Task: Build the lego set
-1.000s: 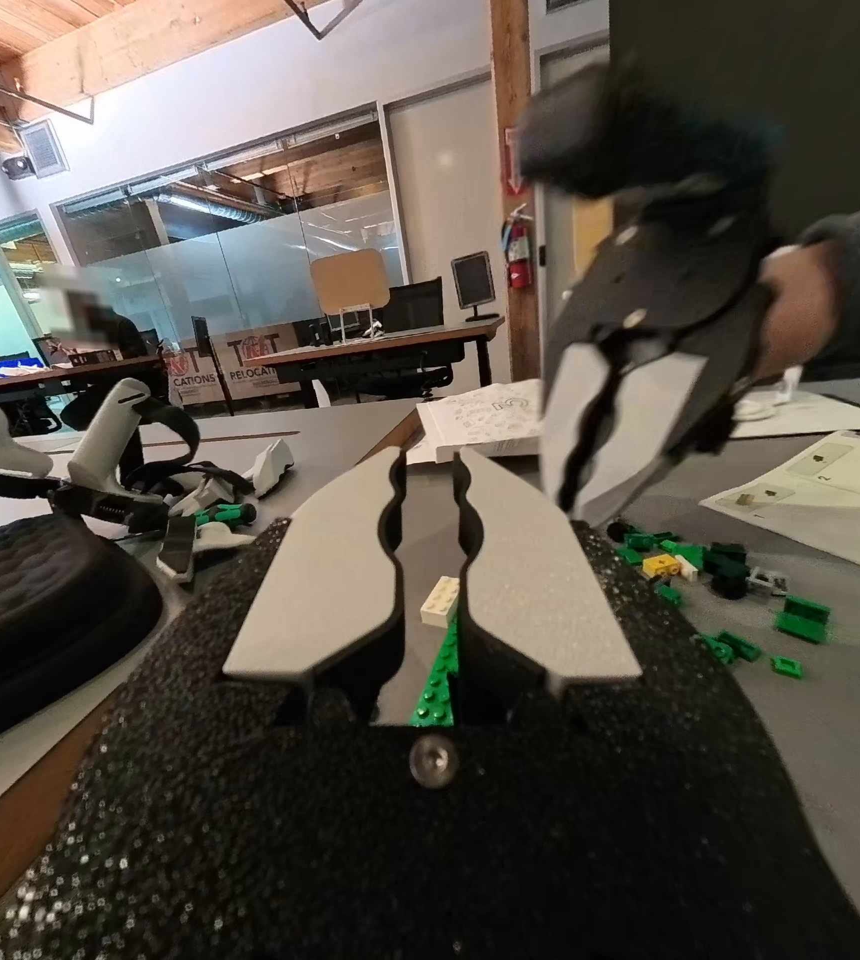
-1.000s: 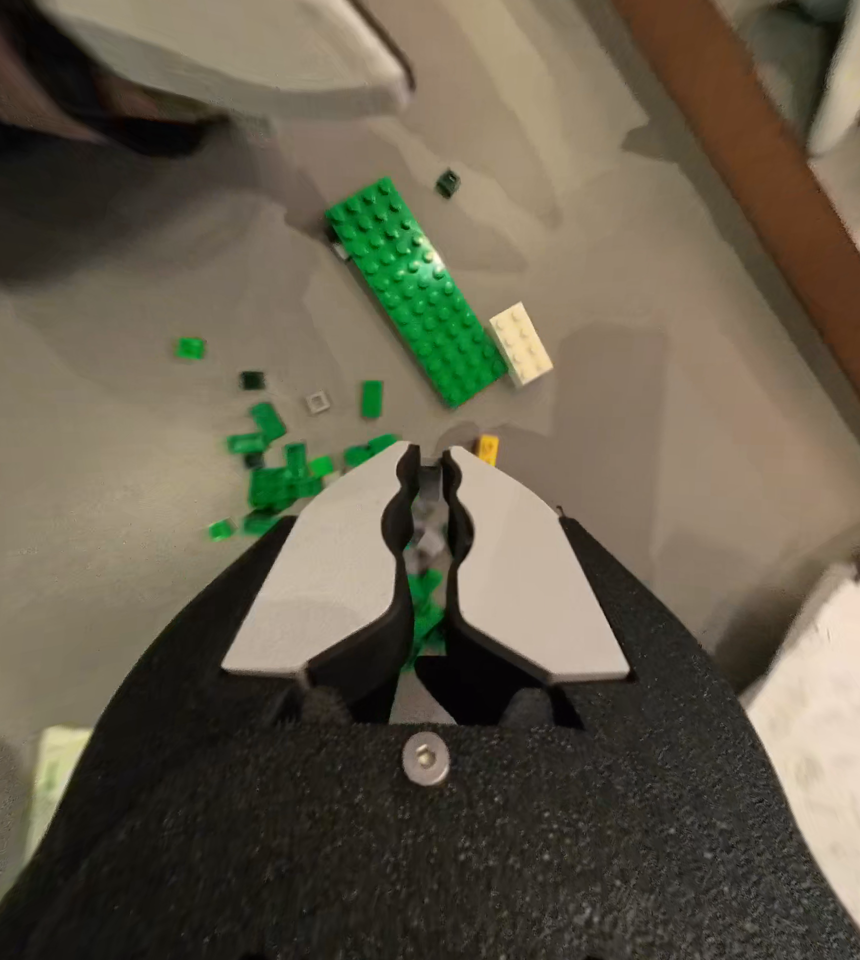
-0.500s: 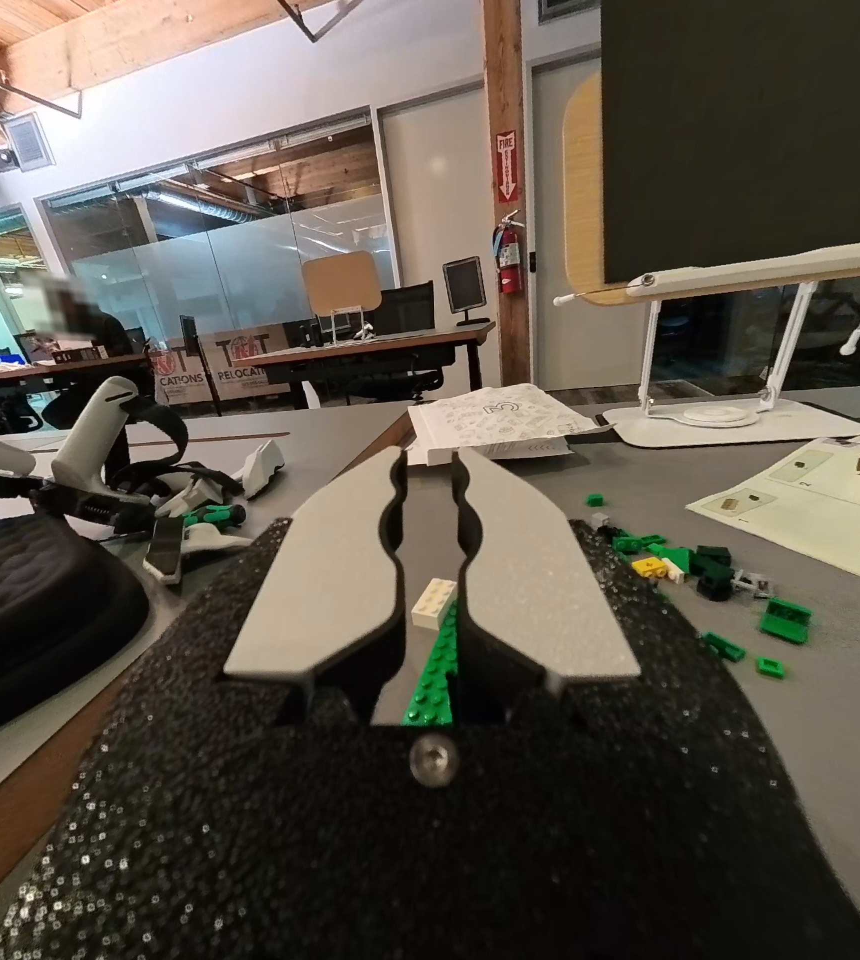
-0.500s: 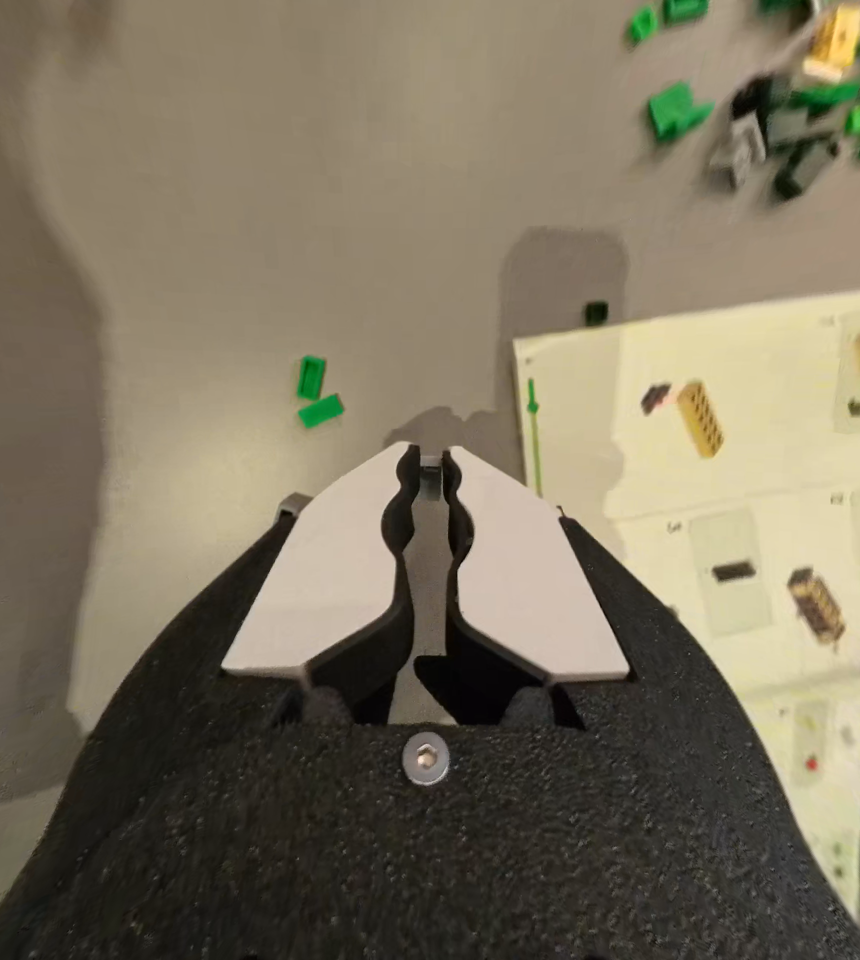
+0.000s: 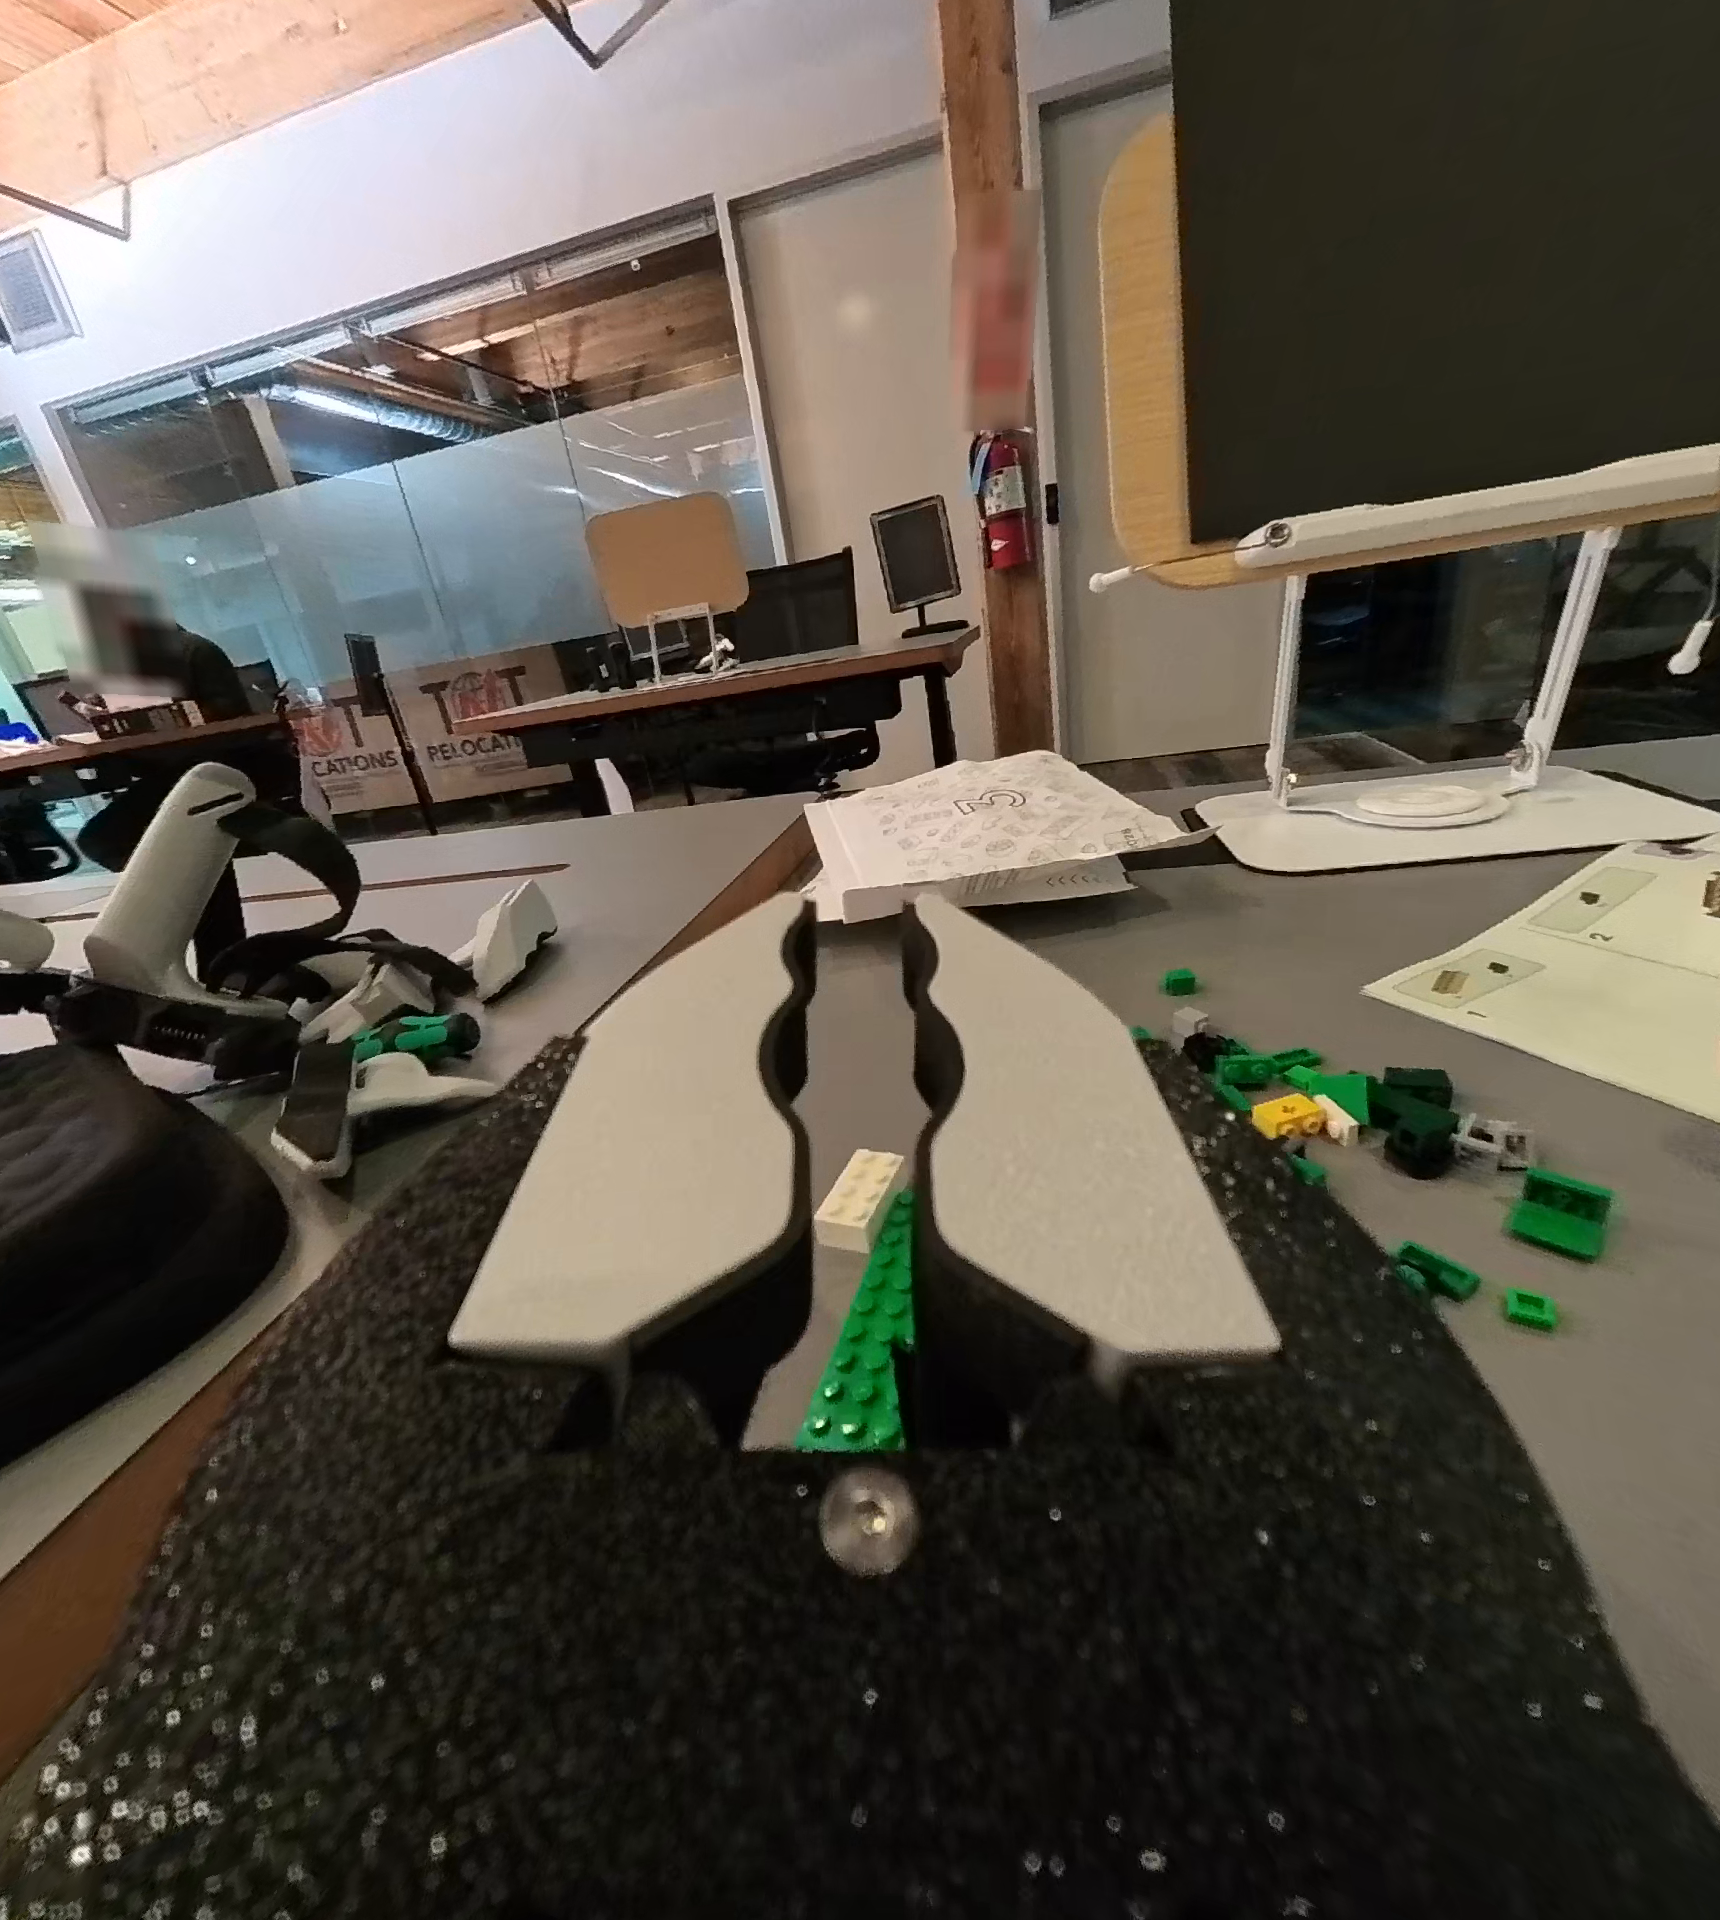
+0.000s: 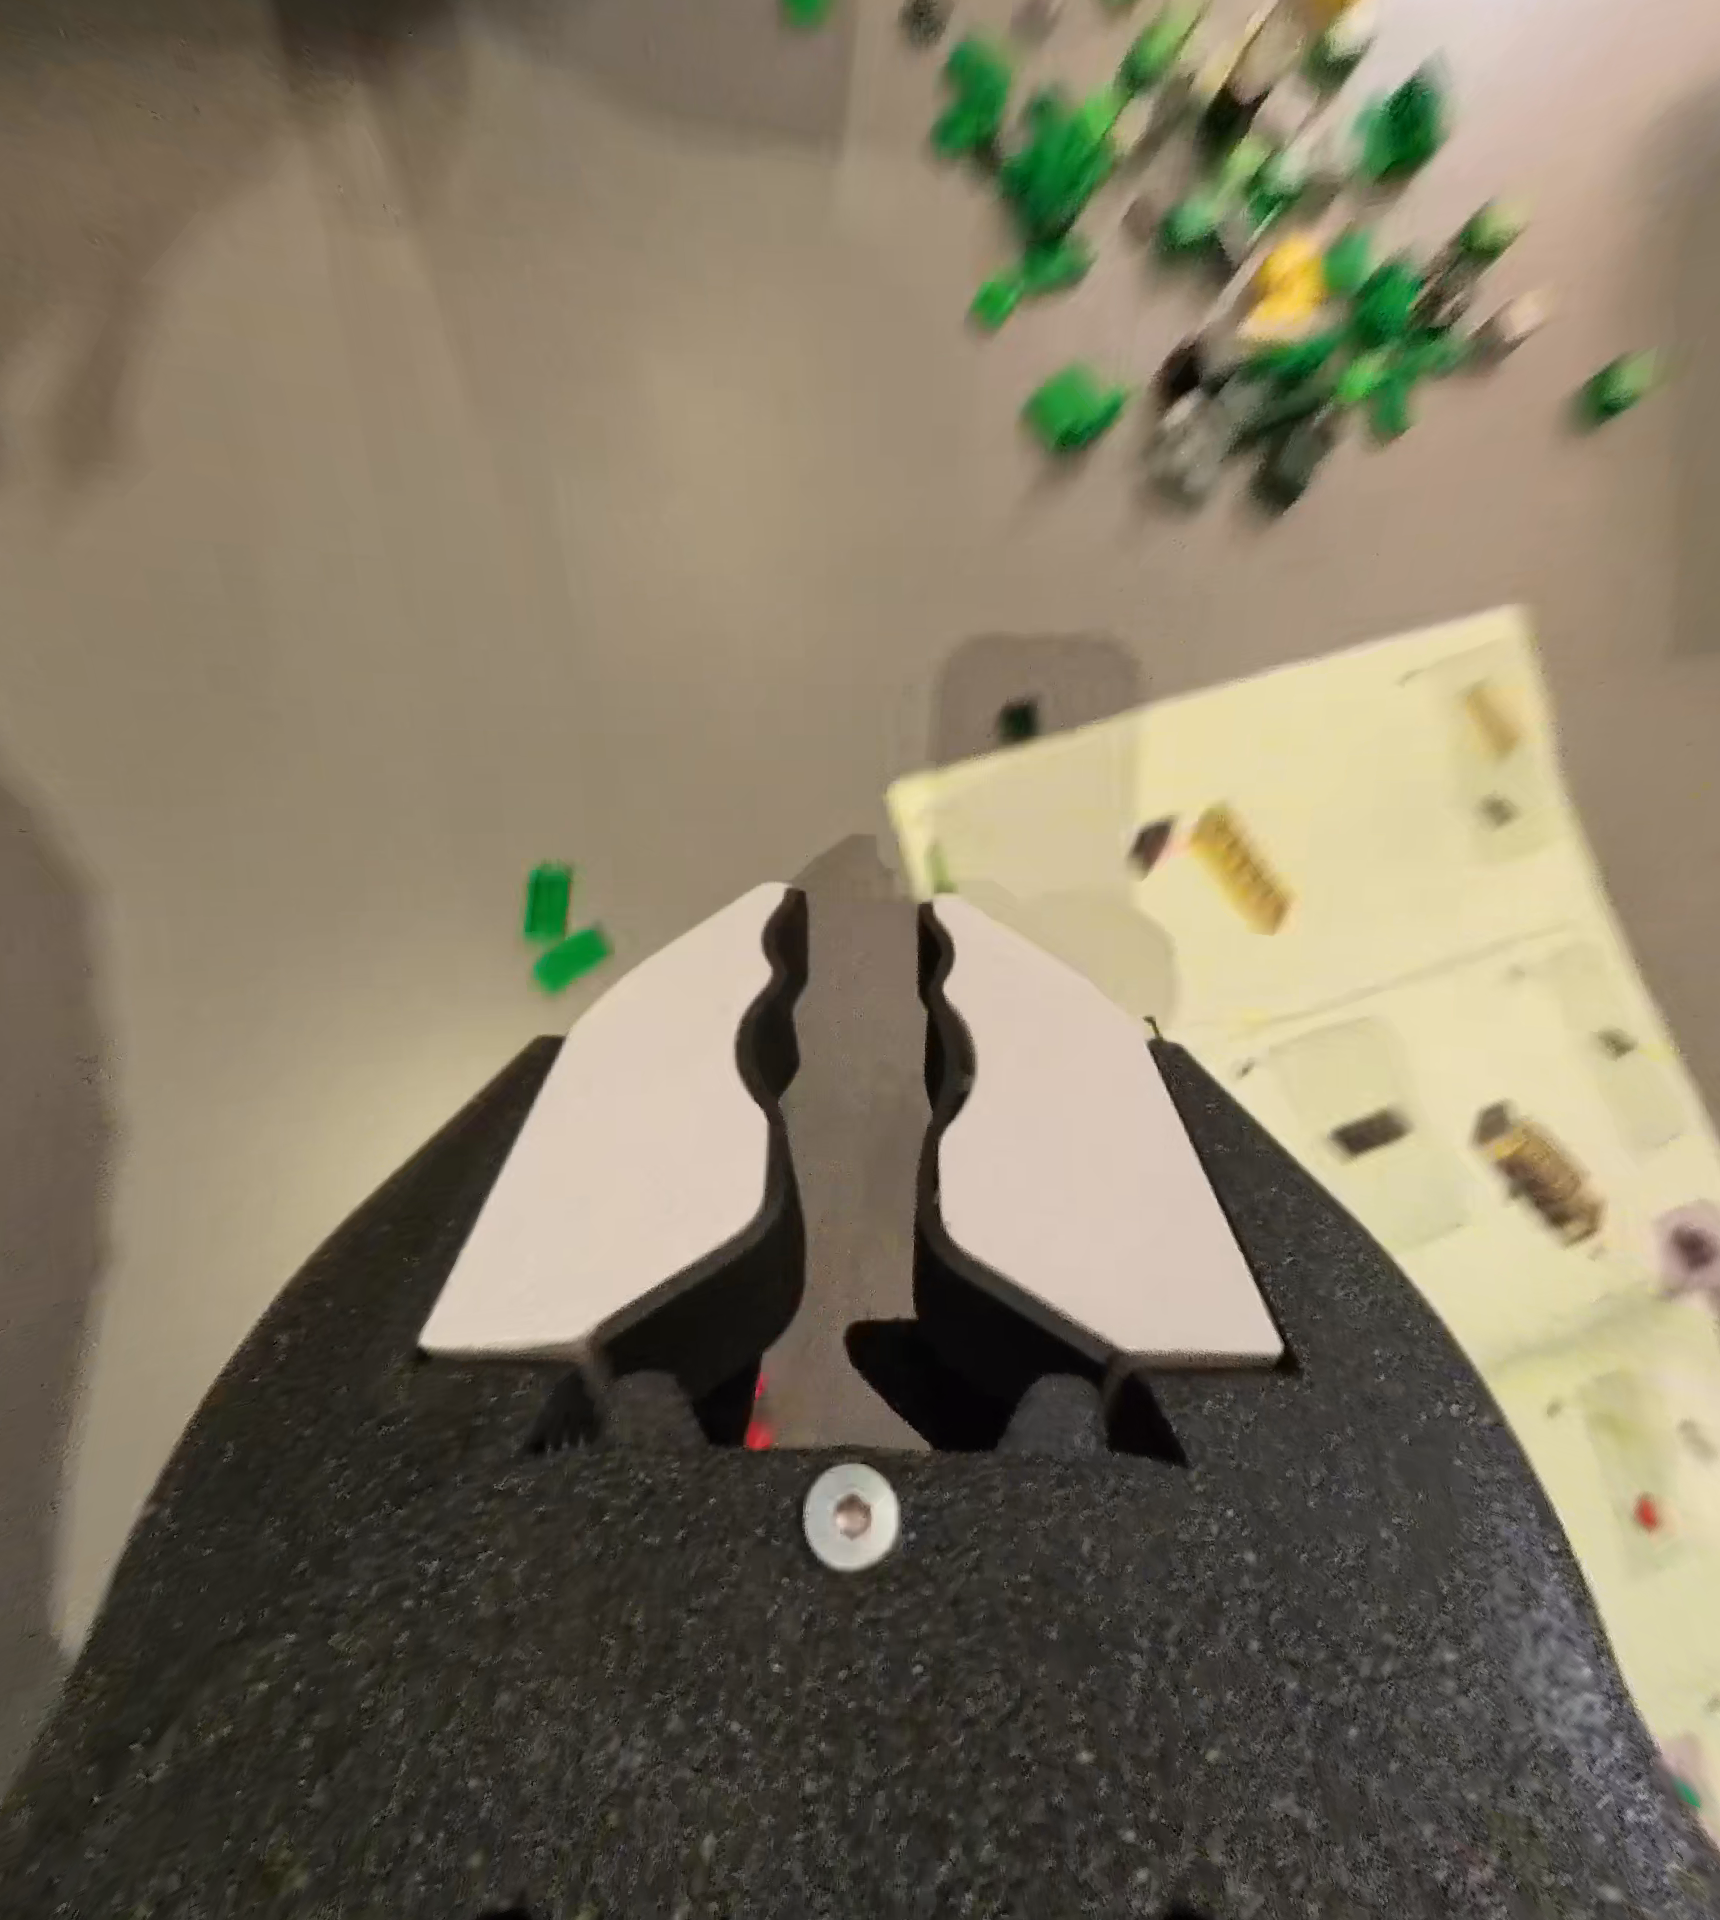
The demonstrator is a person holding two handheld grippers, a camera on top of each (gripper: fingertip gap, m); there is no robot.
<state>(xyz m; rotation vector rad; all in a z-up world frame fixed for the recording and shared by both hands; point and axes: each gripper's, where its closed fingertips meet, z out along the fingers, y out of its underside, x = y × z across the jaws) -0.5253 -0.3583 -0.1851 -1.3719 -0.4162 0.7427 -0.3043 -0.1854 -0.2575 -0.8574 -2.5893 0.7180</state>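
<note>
Two claws slightly parted — left claw (image 5: 858, 914) above green plate (image 5: 866, 1351) and white brick (image 5: 858, 1197), right claw (image 6: 857, 902) empty.

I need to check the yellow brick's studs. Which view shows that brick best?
The left wrist view: the yellow brick lies sharp in the loose pile there. The right wrist view shows it only as a motion-blurred yellow smear among green pieces.

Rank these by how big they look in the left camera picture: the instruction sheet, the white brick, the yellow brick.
1. instruction sheet, though partly cut off
2. white brick
3. yellow brick
The bricks look close in size, and the white one lies nearer the camera, so that order is unsure.
</note>
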